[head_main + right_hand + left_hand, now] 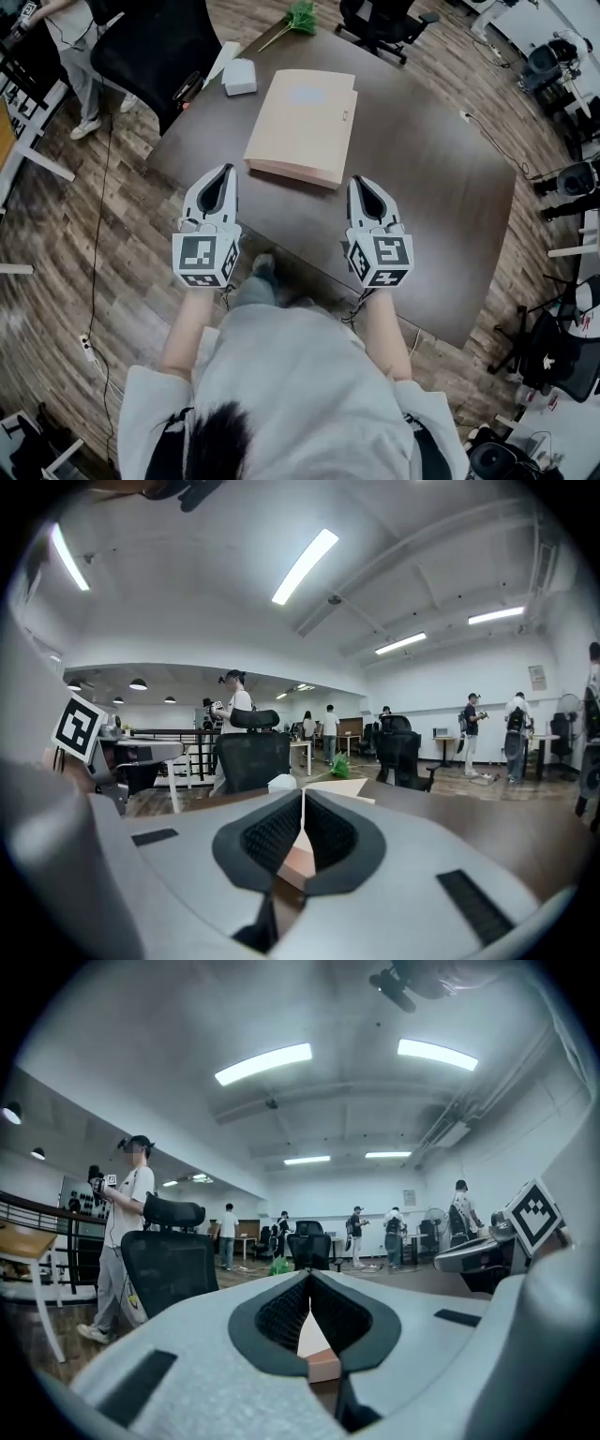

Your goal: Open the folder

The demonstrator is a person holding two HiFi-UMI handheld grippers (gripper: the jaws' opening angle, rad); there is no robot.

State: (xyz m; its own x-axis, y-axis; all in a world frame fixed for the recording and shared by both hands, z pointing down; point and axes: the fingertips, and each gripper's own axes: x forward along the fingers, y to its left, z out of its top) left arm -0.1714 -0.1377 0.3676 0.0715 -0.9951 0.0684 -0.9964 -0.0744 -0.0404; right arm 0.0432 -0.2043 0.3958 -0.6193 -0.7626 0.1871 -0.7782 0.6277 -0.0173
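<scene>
The flat peach cardboard folder (302, 127) lies closed on the dark brown table (422, 206), toward its far edge. The left gripper (225, 171) and right gripper (362, 182) hover over the near edge, jaws closed on nothing. The cover looks light and bendy, and is probably best pinched thinly at its right-hand free edge.

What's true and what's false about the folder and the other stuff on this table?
The folder lies closed on the table. True.
The left hand-held gripper holds the folder. False: it is shut on nothing, short of the folder.
A white box sits beside the folder. True.
The green thing lies on the folder. False: it is near the table's far edge, apart from the folder.
The right hand-held gripper is wide open. False: it is shut.
</scene>
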